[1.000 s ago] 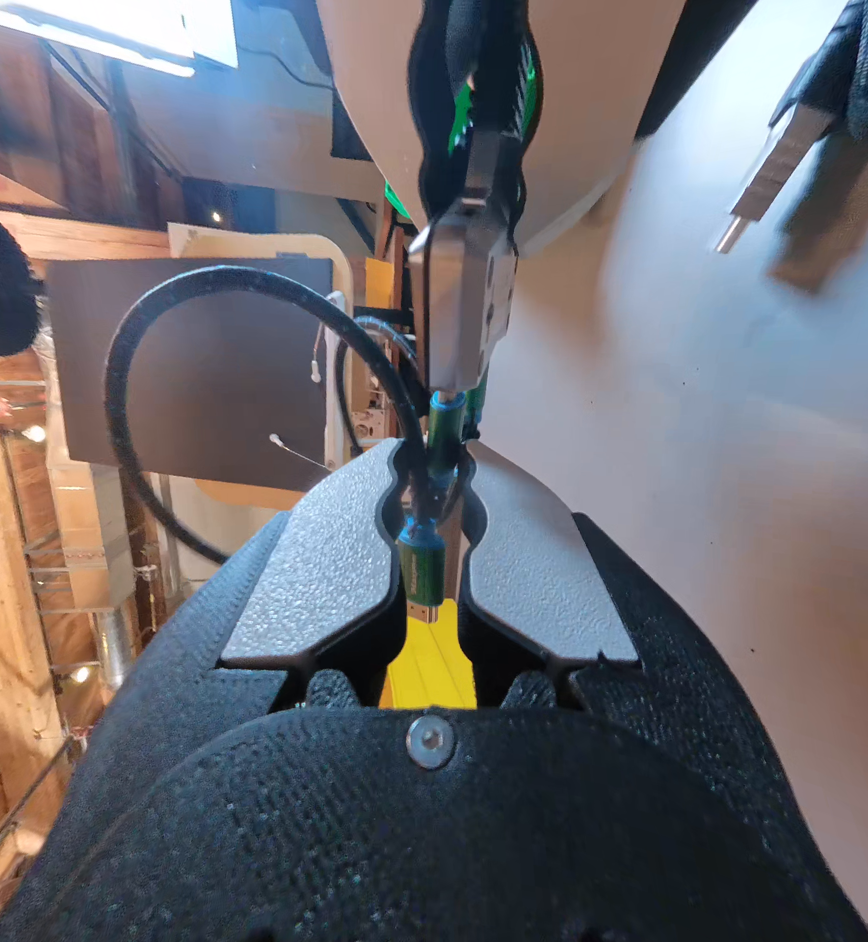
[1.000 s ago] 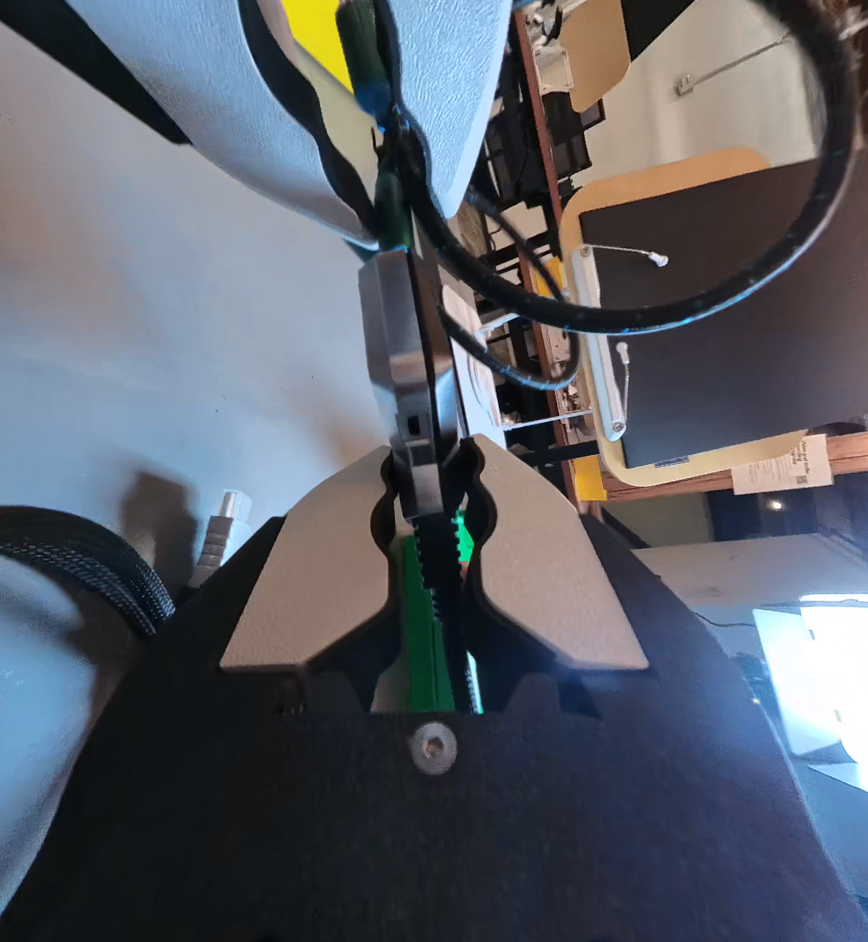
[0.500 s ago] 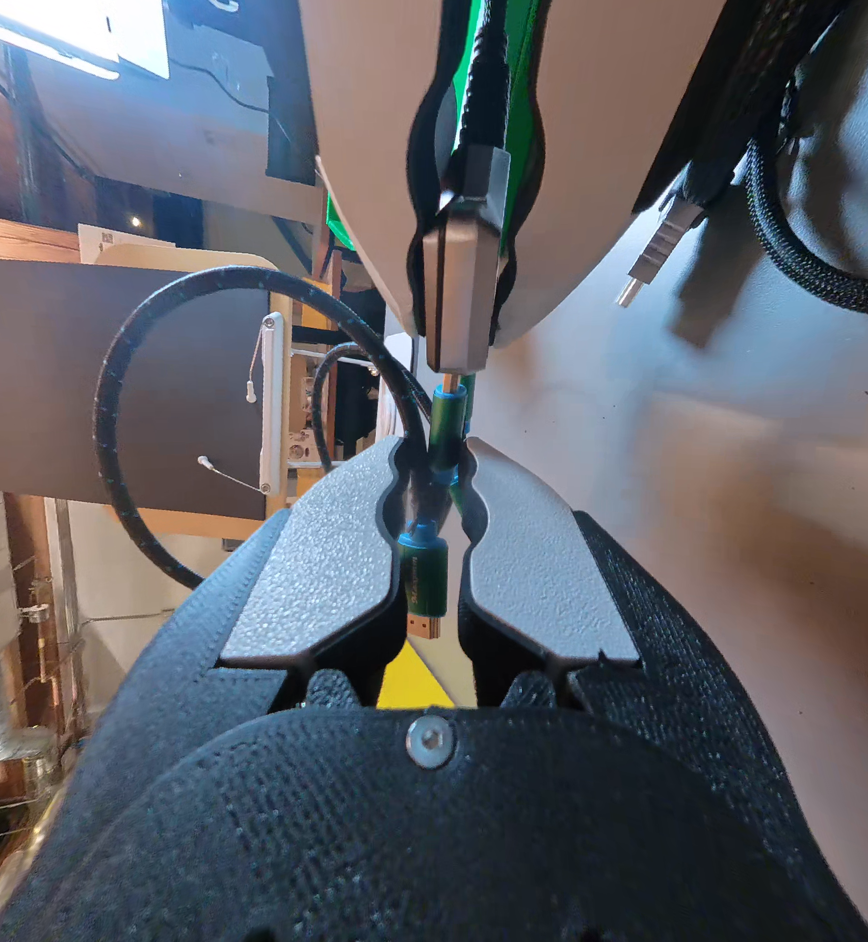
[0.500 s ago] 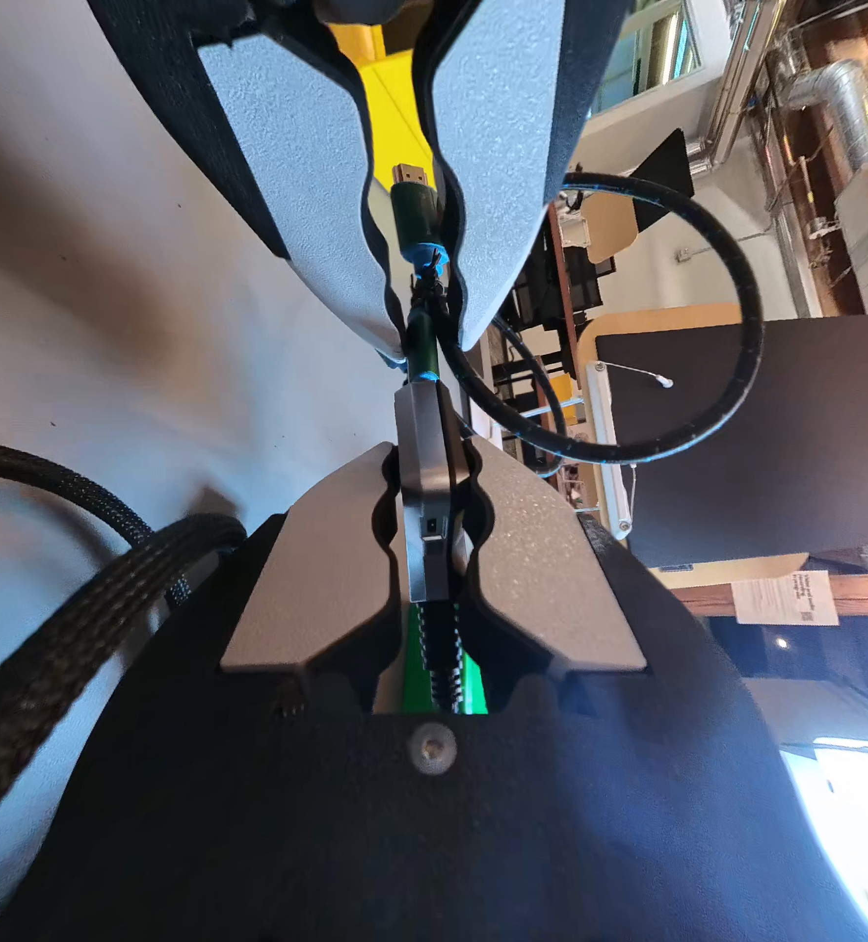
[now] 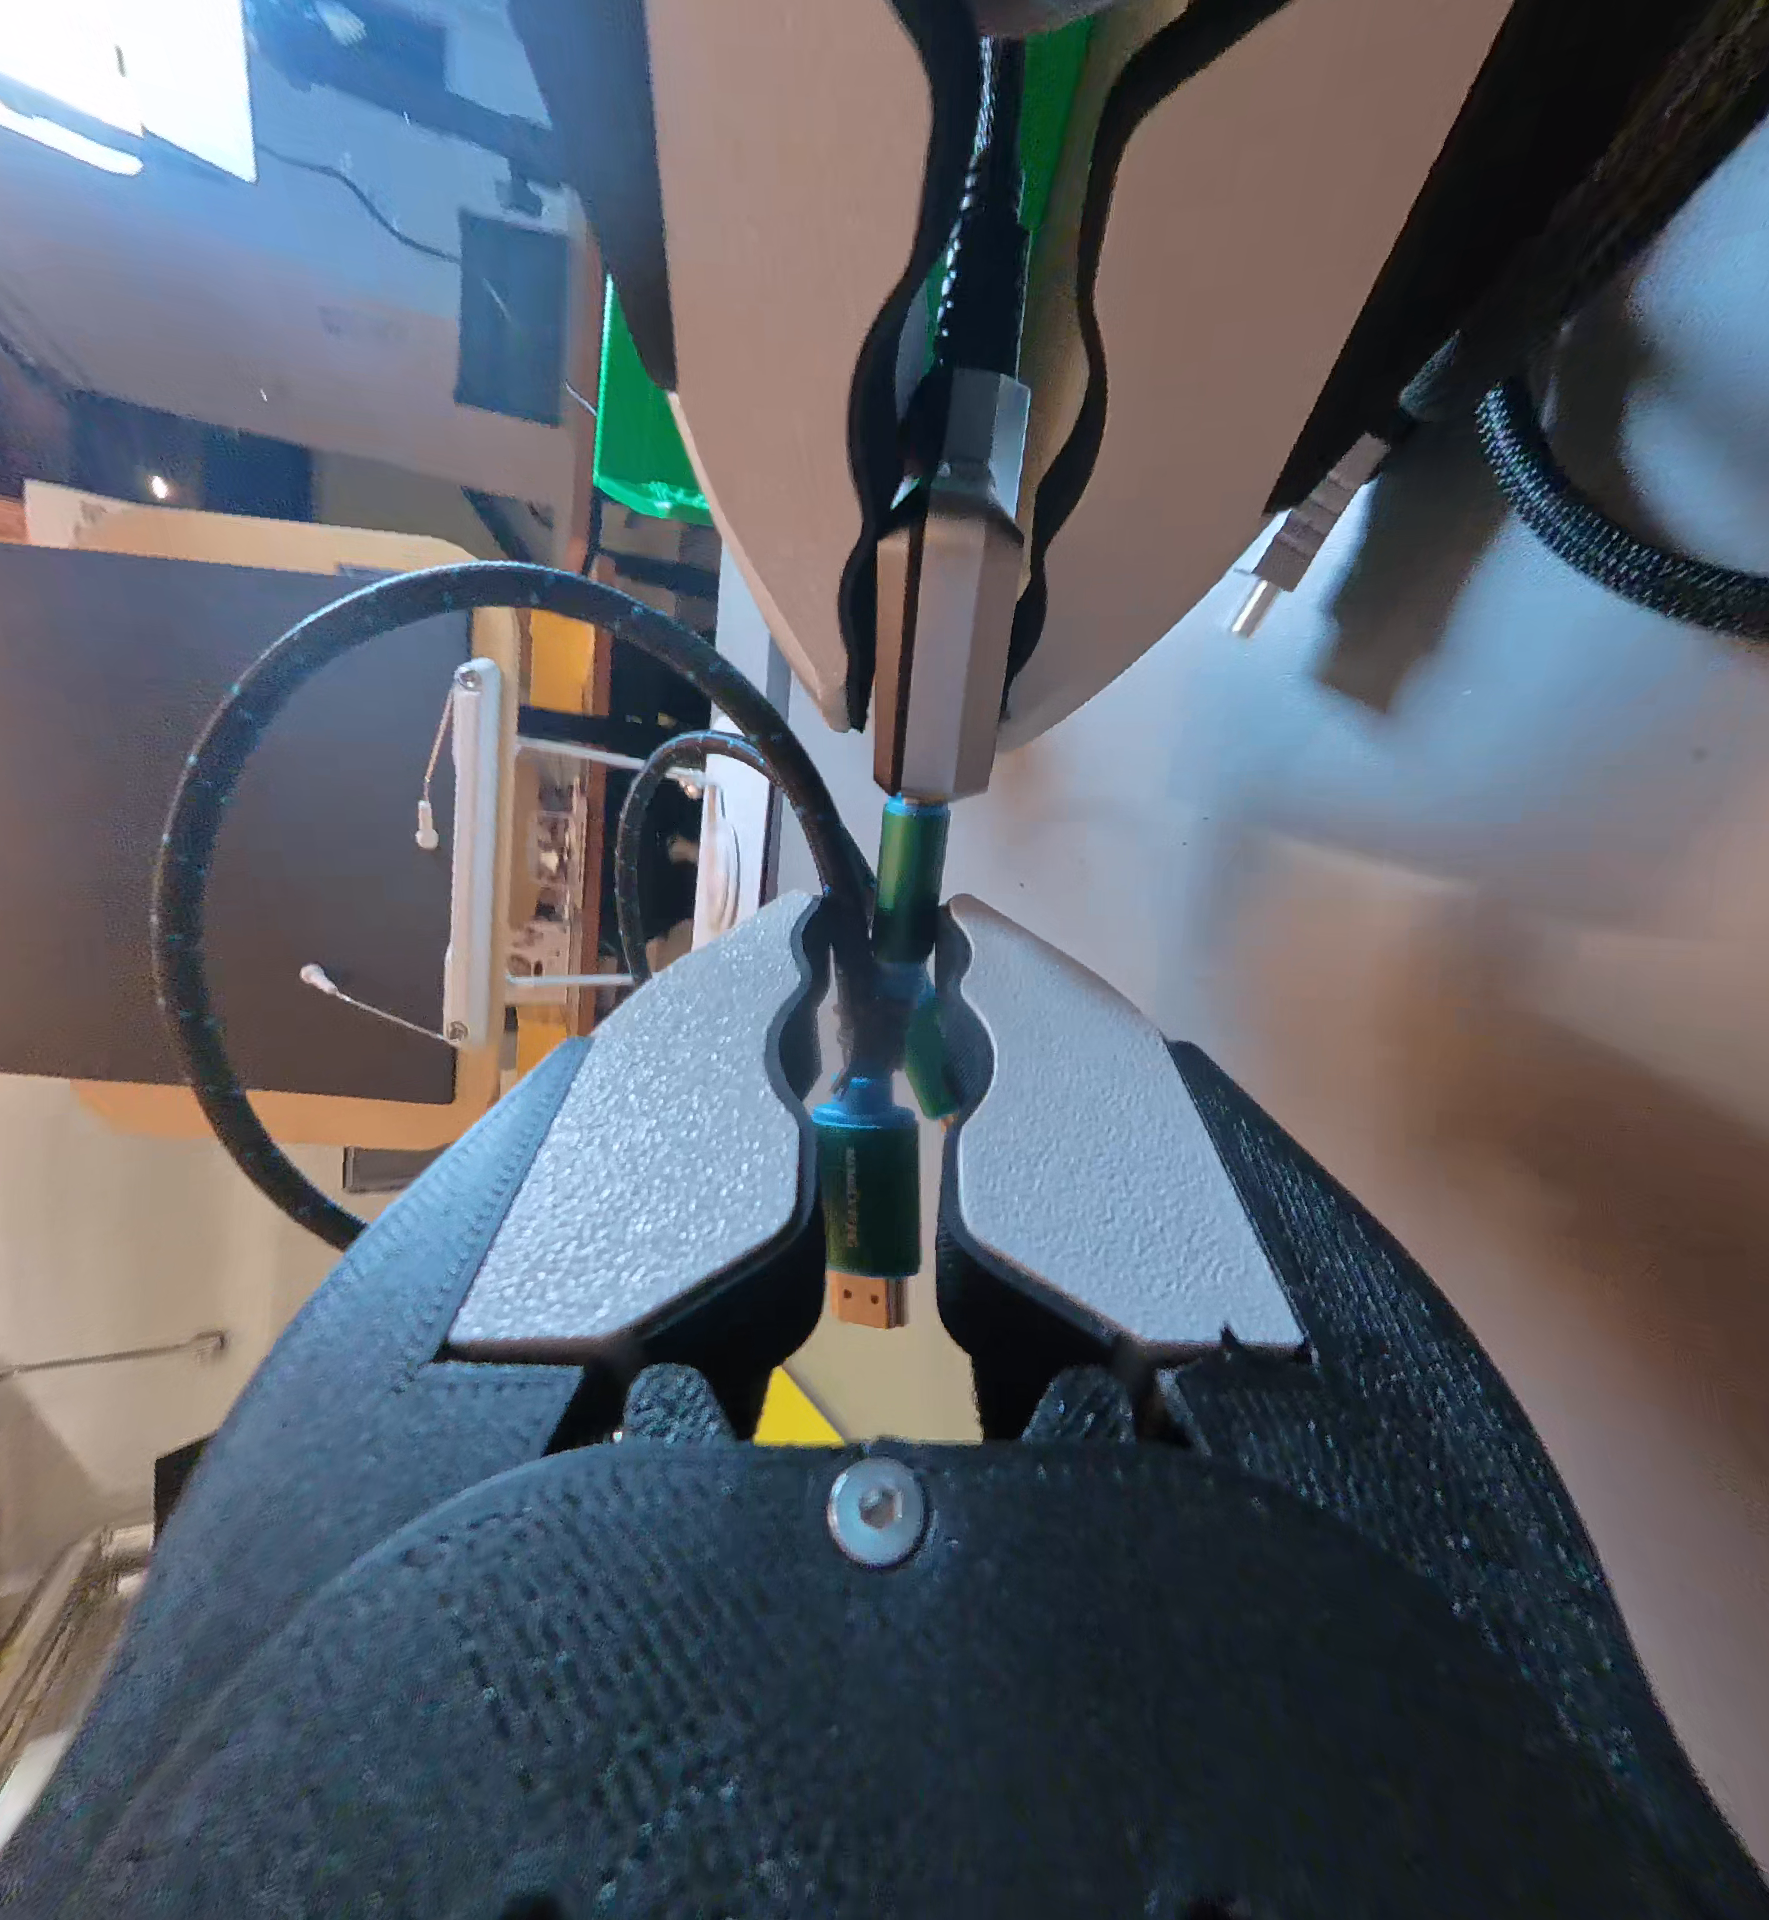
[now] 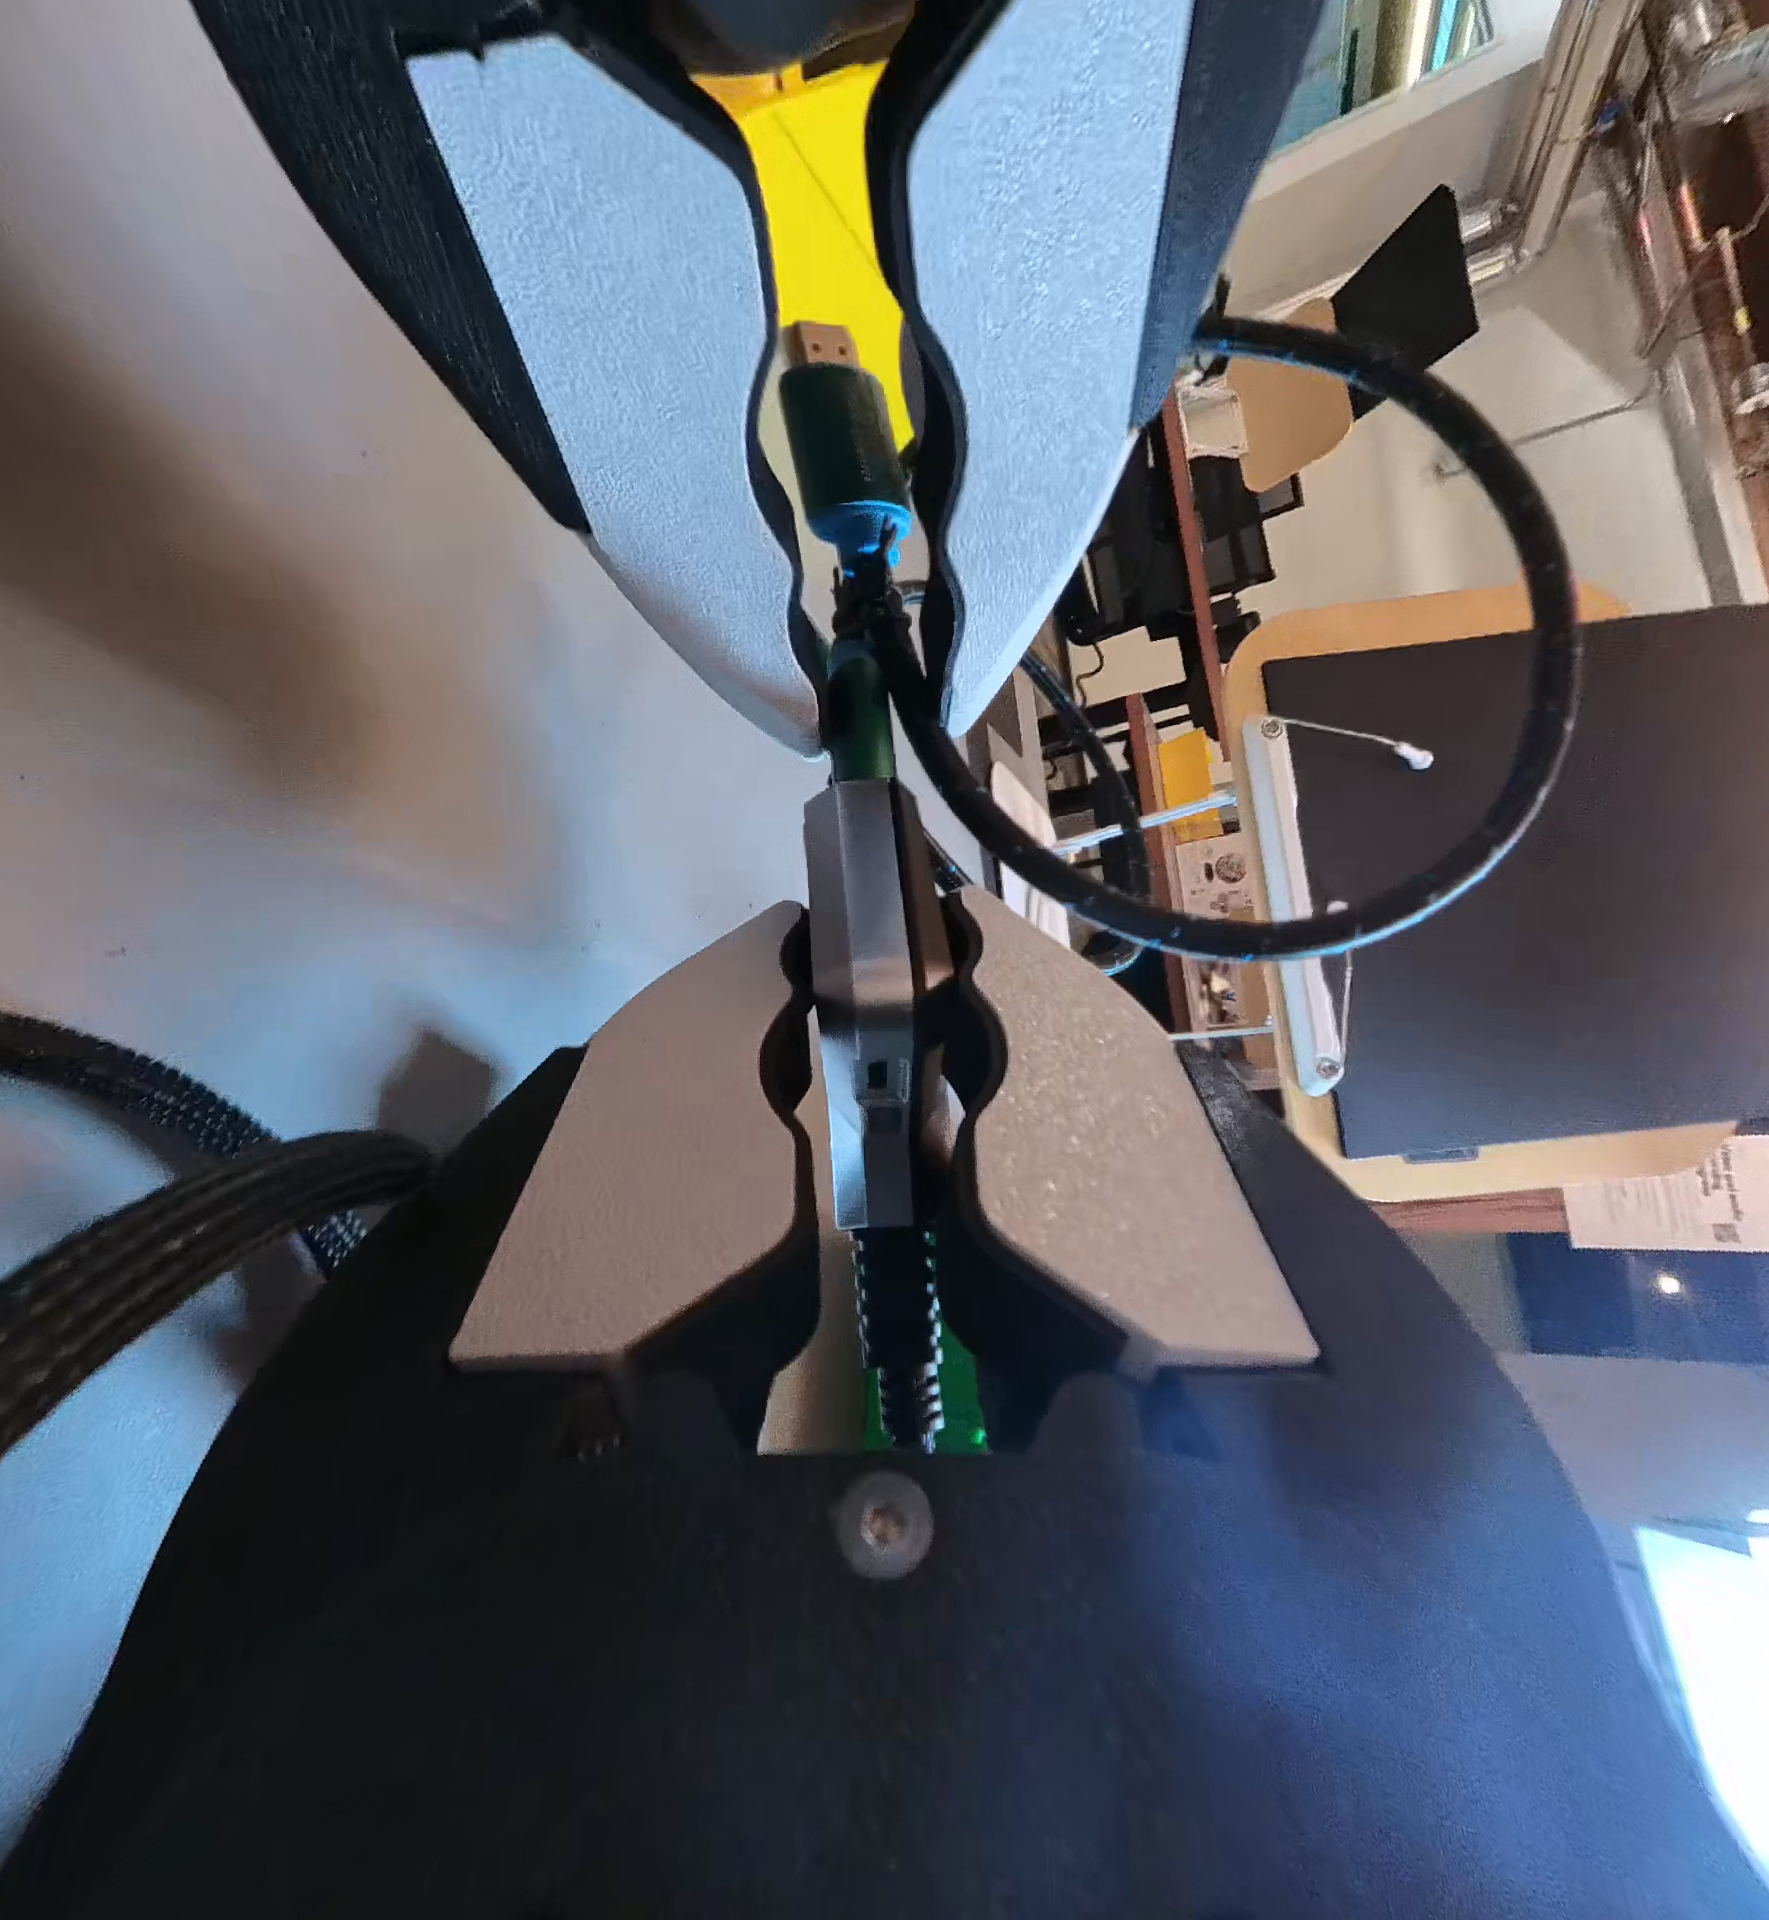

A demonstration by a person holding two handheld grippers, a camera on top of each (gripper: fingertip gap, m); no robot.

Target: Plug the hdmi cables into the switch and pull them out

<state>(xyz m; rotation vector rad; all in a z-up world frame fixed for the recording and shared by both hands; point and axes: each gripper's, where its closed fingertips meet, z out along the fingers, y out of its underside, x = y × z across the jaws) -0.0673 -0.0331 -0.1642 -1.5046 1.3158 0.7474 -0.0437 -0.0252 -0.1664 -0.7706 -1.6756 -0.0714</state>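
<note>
Switch (image 6: 875, 1023): smooth grey metal slab, clamped in my right gripper (image 6: 880, 935) | green plug (image 5: 906, 873): pinched at my left gripper (image 5: 885, 925) tips, touching switch

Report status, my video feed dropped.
Left gripper shut on green HDMI plug. Right gripper shut on silver switch. Plug at switch port. Nothing in the way.

Both wrist views are swinging, background sliding sideways. Silver switch (image 6: 872, 1039) is sitting deeper between the right gripper (image 6: 880, 925) fingers than a second ago. Braided black cable (image 6: 80, 1247) is now crossing near left on the table (image 6: 236, 727); the silver loose plug (image 5: 1295, 540) is drifting toward centre.
</note>
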